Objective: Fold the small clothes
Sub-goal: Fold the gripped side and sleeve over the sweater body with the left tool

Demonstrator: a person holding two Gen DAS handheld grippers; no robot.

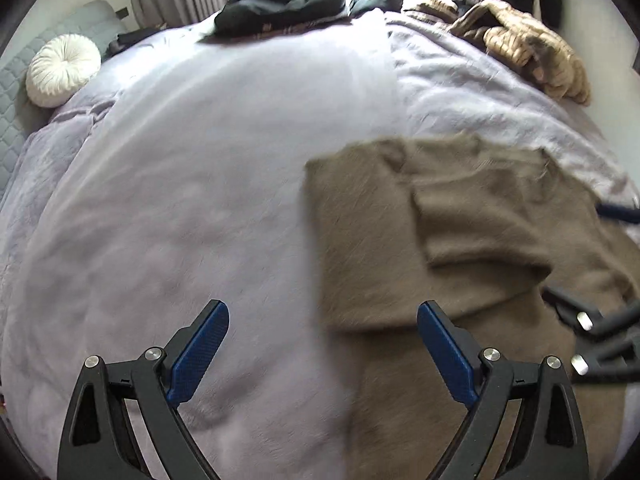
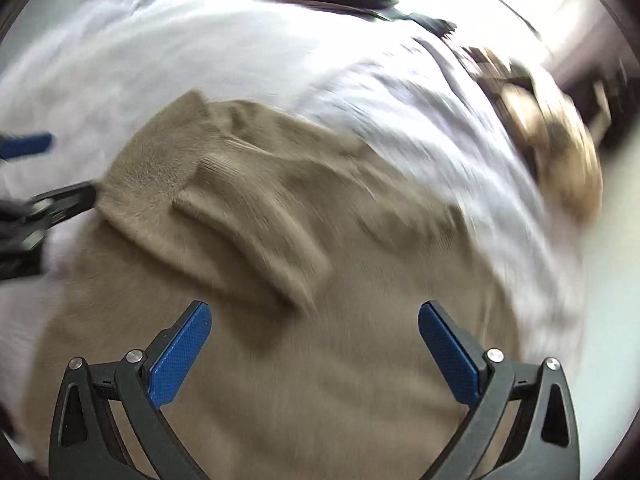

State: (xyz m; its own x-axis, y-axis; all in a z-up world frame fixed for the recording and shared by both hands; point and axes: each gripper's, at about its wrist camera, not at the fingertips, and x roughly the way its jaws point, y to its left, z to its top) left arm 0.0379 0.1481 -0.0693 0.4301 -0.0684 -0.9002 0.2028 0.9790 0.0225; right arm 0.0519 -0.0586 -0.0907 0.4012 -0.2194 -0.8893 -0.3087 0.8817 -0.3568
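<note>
A: Where does the brown sweater lie?

B: Spread on the lilac blanket, ahead and to the right of the left gripper, whose fingers are spread wide, gripping nothing.

A: And the right gripper?

B: Also gaping, empty, directly above the sweater, a folded sleeve just beyond its tips.

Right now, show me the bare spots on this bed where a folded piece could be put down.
The widest bare stretch of the lilac blanket lies left of the brown sweater, between the white round cushion and the dark clothes. The far right is crowded by the tan quilted jacket. Both the left gripper and right gripper are open.
</note>
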